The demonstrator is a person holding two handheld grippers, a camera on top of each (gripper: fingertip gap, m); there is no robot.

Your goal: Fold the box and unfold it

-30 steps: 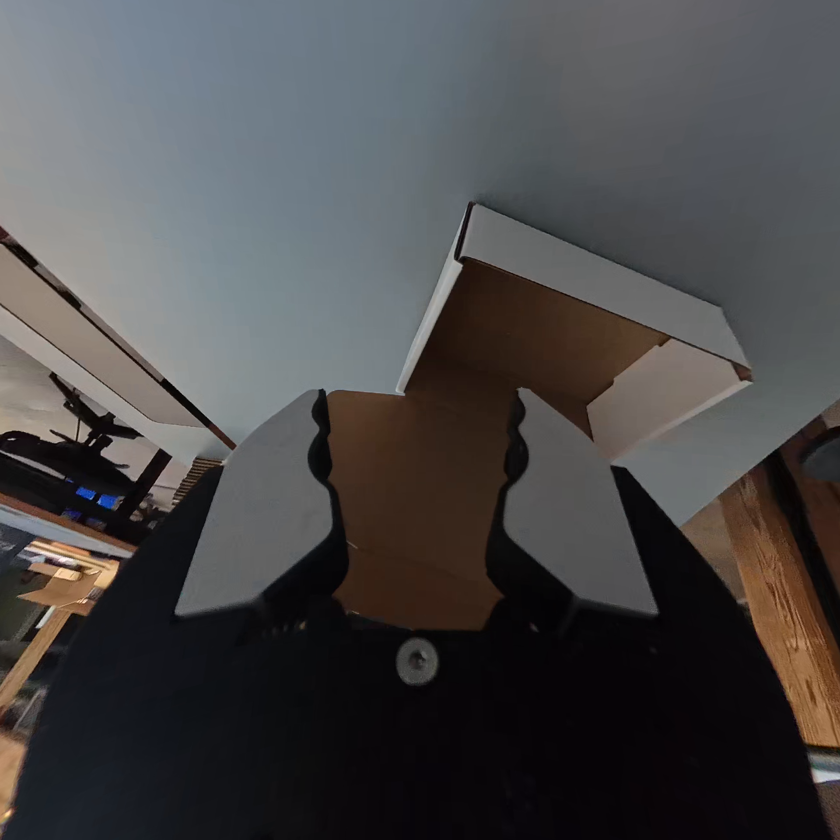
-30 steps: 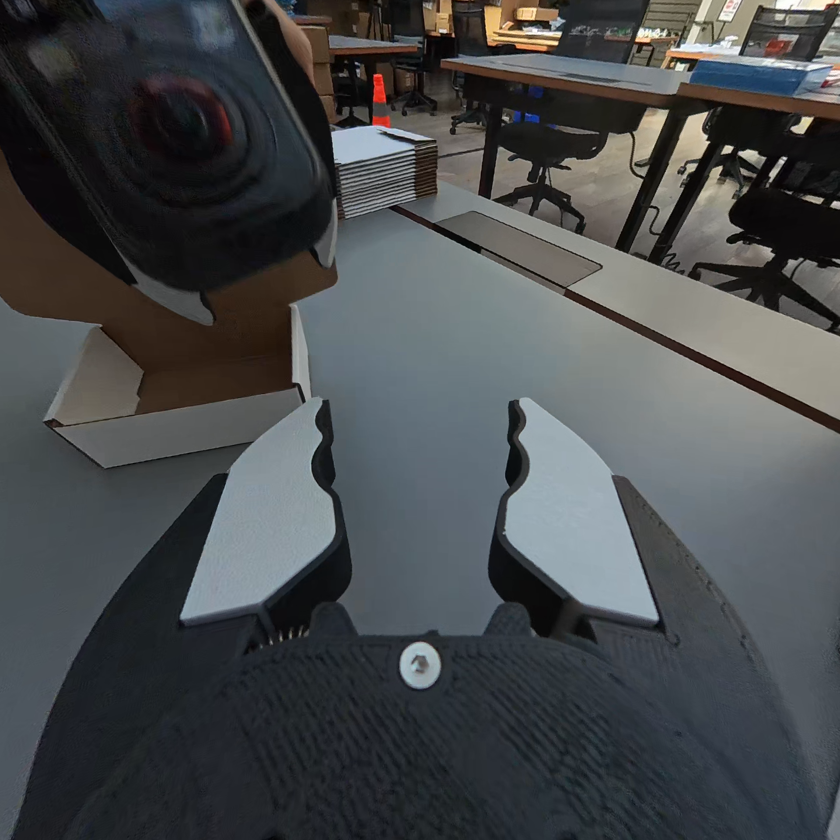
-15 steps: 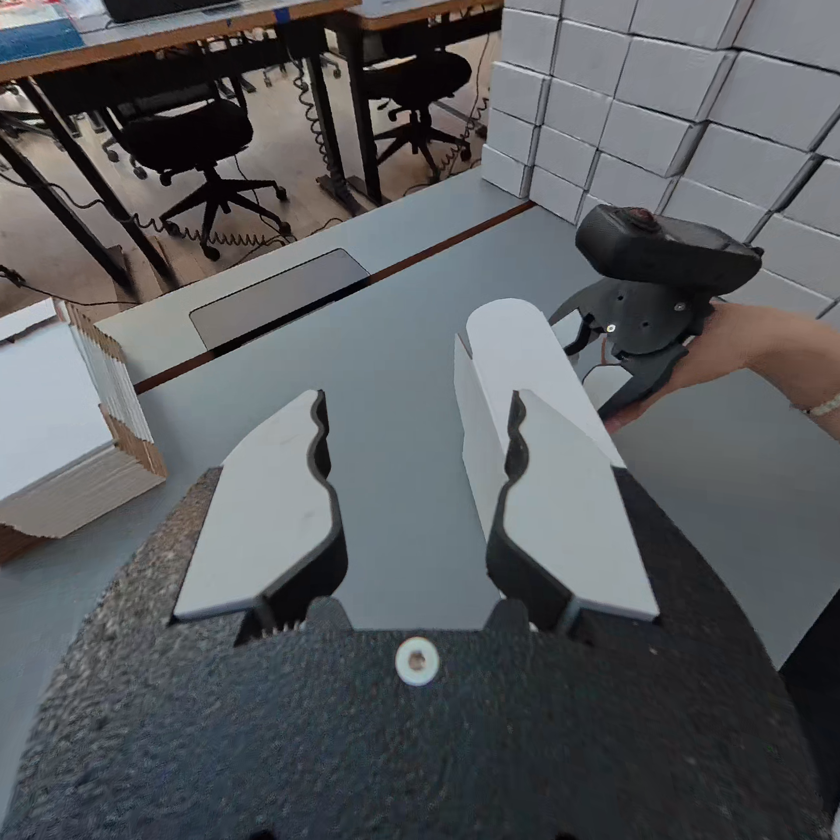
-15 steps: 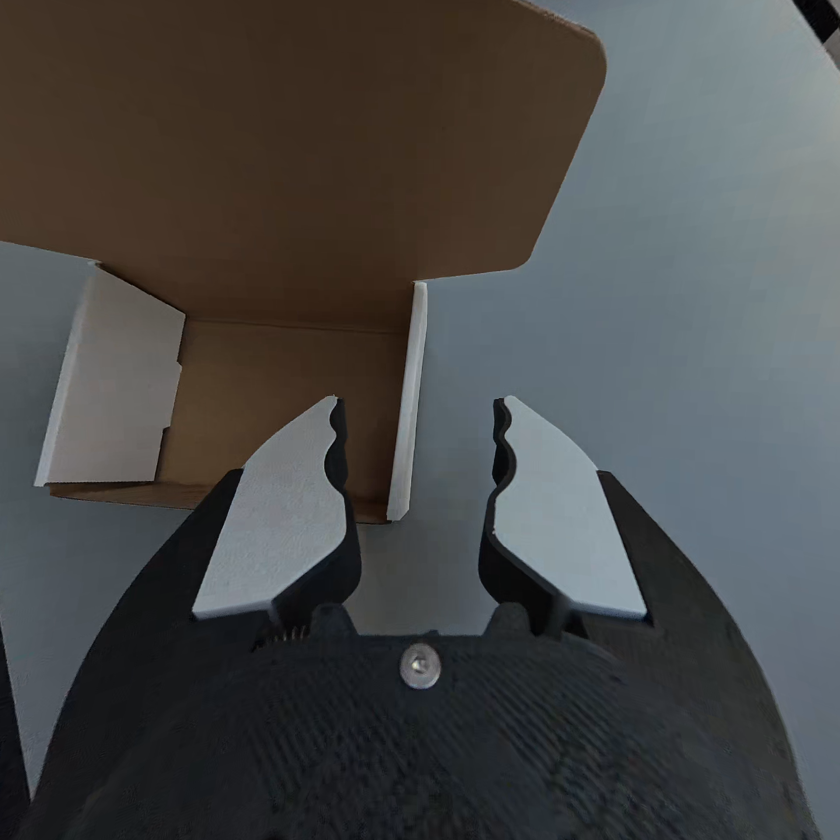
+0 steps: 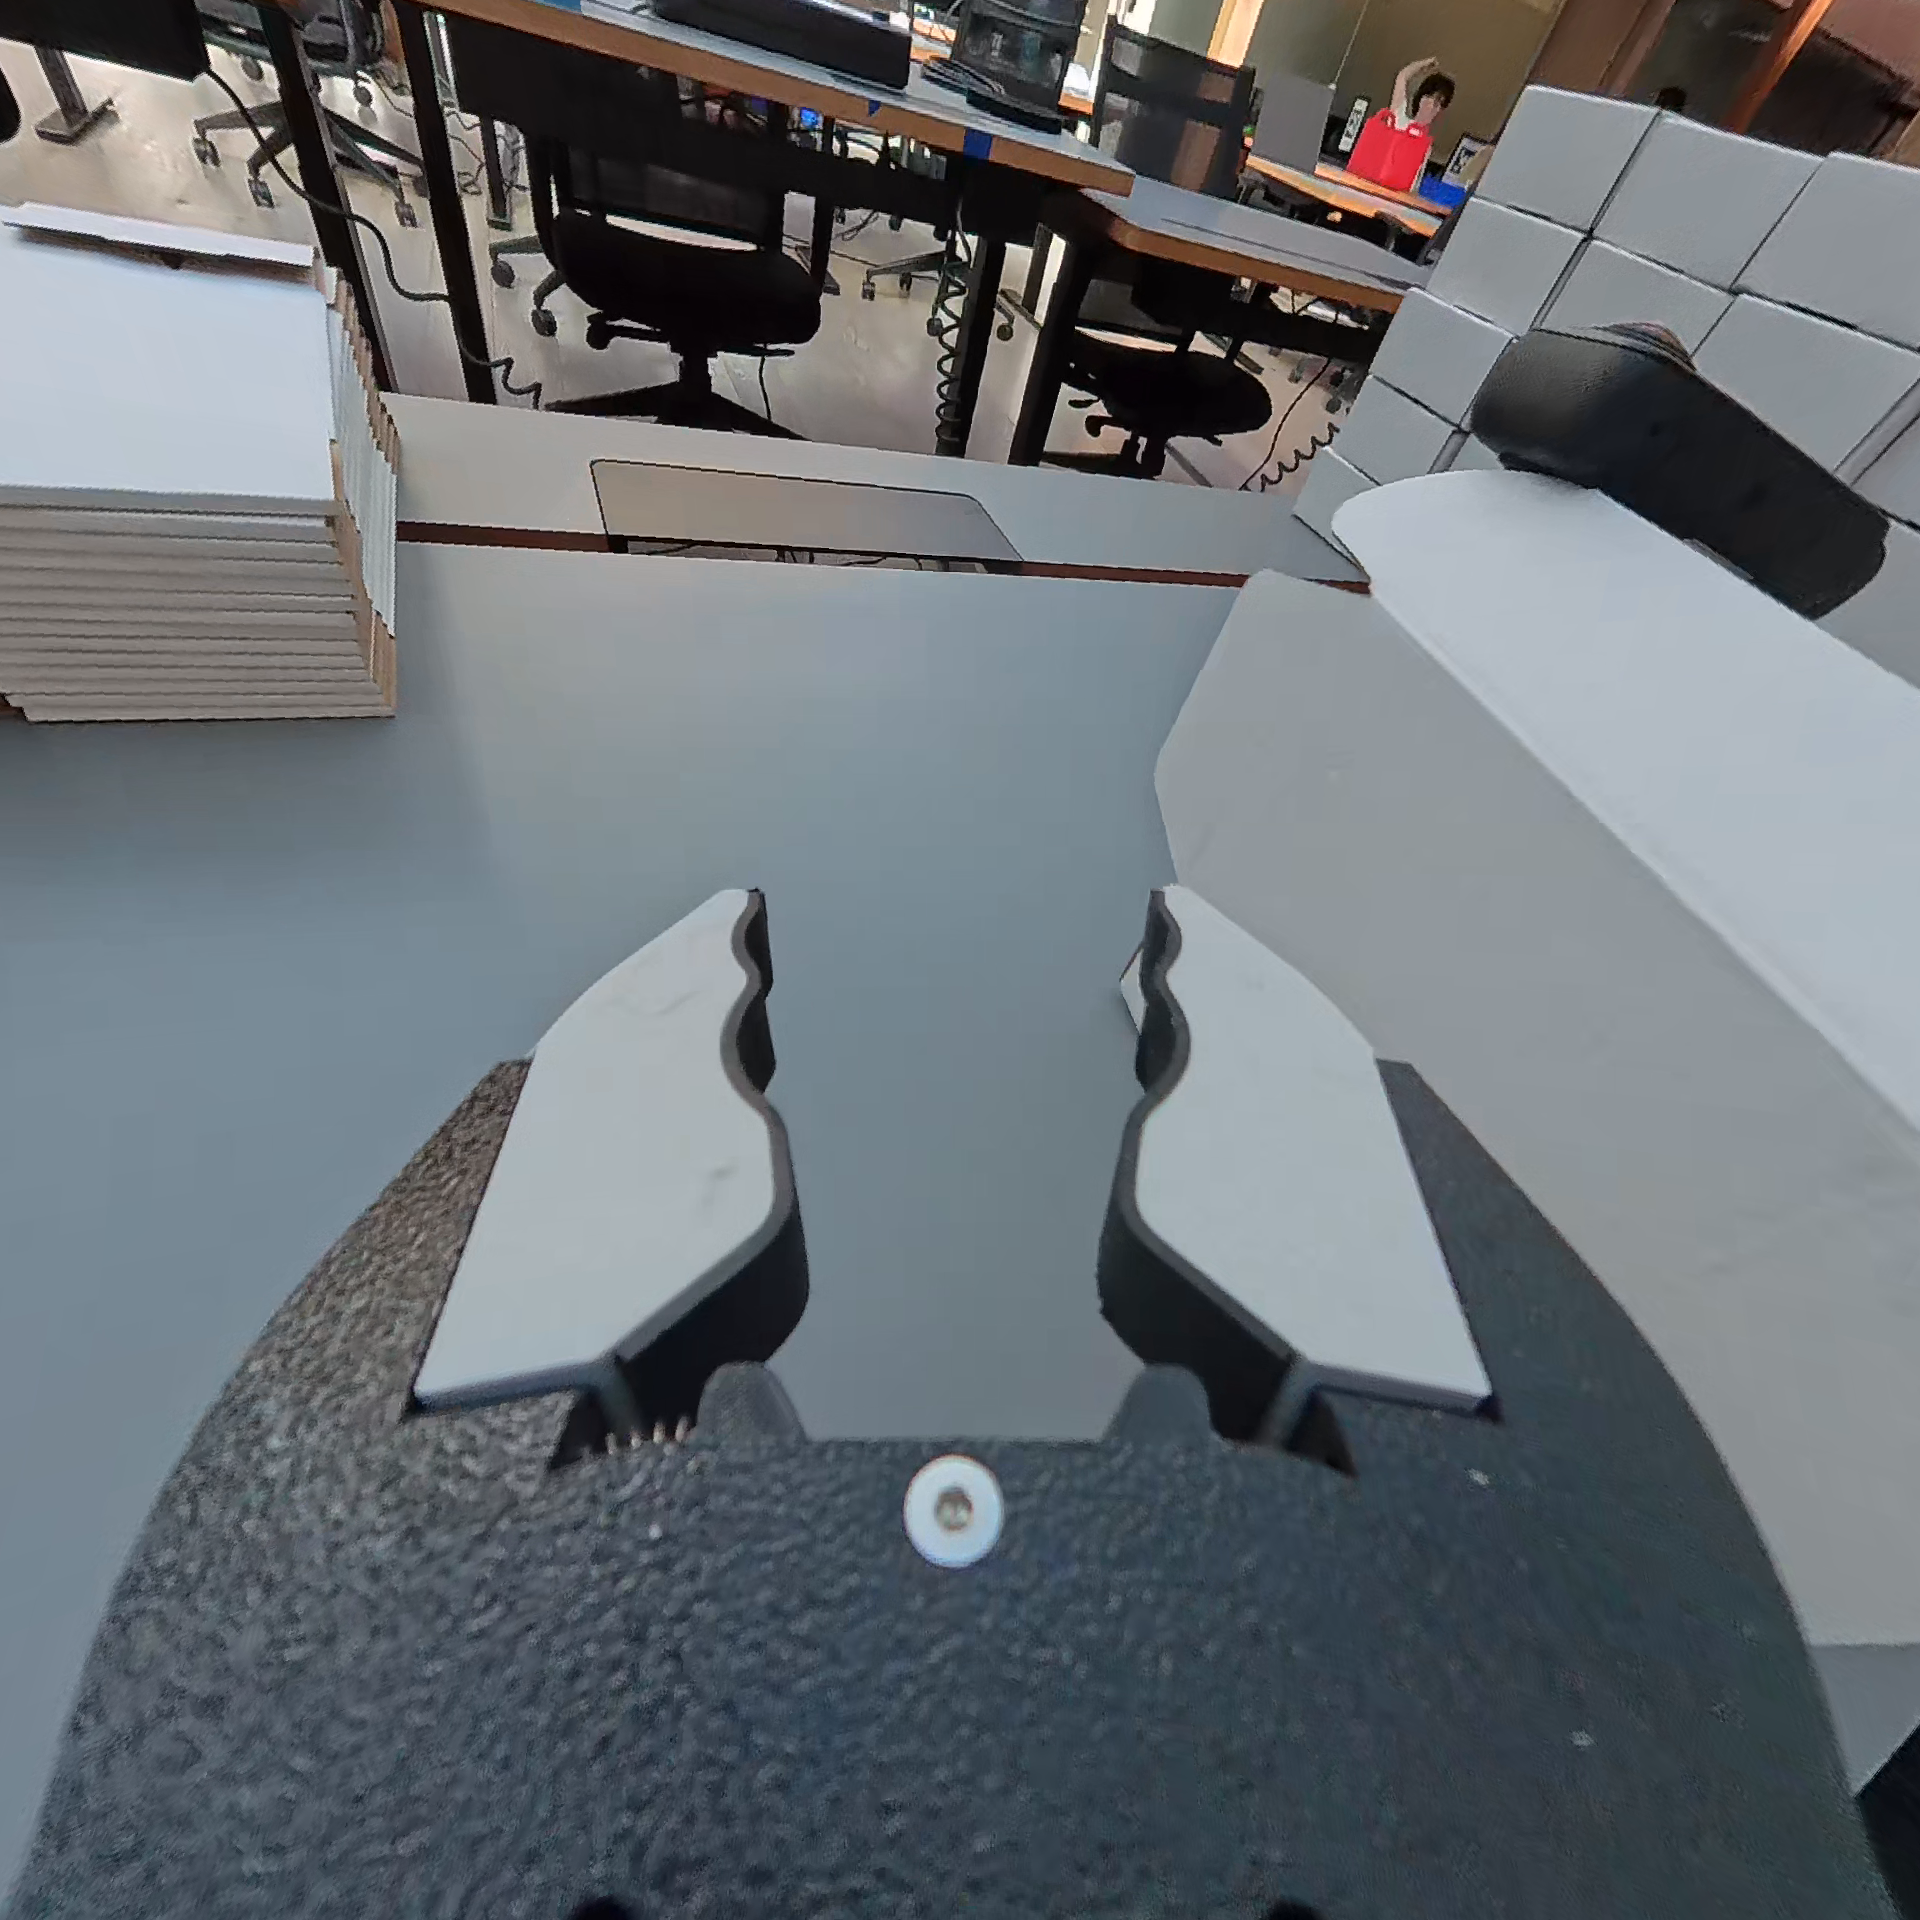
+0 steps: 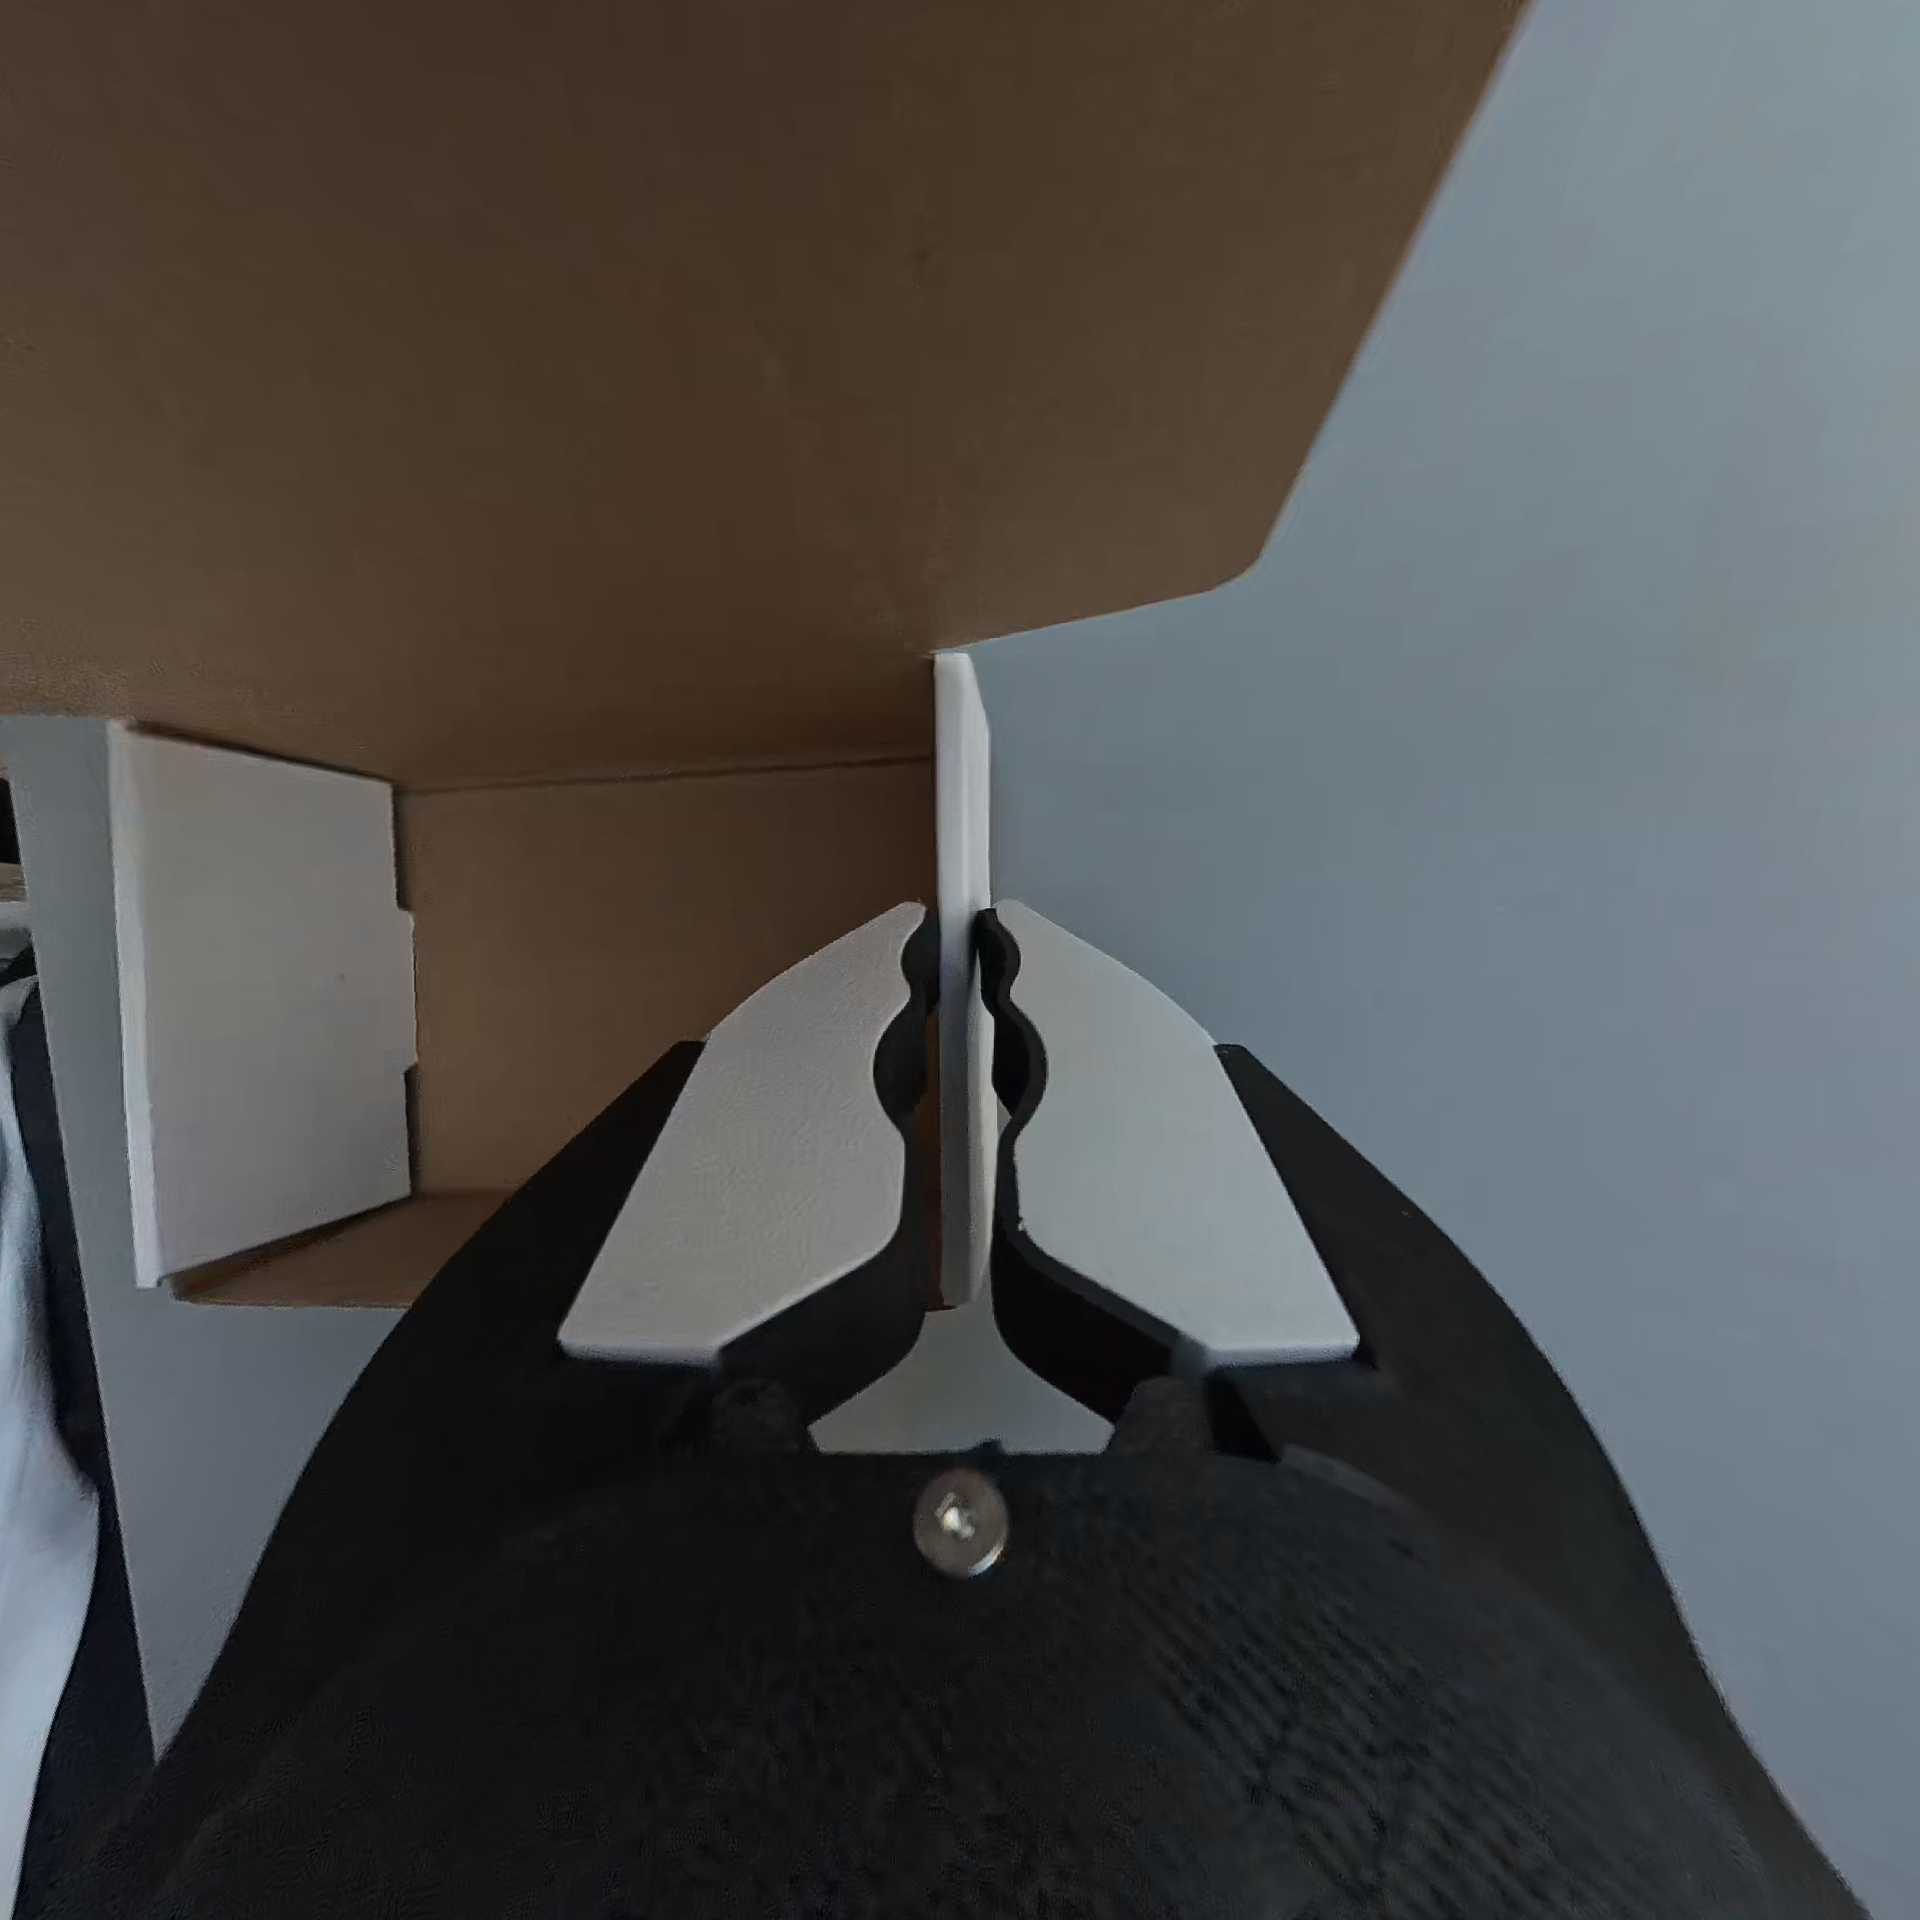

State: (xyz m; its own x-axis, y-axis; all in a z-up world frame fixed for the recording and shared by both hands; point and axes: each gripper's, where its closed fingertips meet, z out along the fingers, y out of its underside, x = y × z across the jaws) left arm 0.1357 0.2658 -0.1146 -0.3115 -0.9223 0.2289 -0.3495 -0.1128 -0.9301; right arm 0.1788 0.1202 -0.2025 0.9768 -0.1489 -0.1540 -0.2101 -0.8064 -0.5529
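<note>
Your left gripper (image 5: pixel 956 977) is wide open with nothing between the fingers, only bare grey table (image 5: pixel 727 790) showing in the gap. Left view: box (image 5: pixel 1558 935) sits on the table just right of the gripper, white outside facing you, its wall close behind the right finger (image 5: pixel 1278 1174); whether they touch, can't tell. Above the box, far right, the black body of your right gripper (image 5: pixel 1683 468). Stack of flat cardboard (image 5: pixel 187 499) at the table's left edge, well apart from the box. White boxes (image 5: pixel 1714 229) stacked at the back right; desks and office chairs (image 5: pixel 675 281) beyond the table. Right view: your right gripper (image 6: pixel 961 925) is closed down on the box's (image 6: pixel 665 914) right side wall (image 6: pixel 958 790), a white panel standing upright edge-on between the fingers. Brown inside of the box is open to the camera, lid flap (image 6: pixel 727 312) raised and filling the top of the view, white end flap (image 6: pixel 270 997) folded in at left. Table (image 6: pixel 1507 935) grey to the right.
</note>
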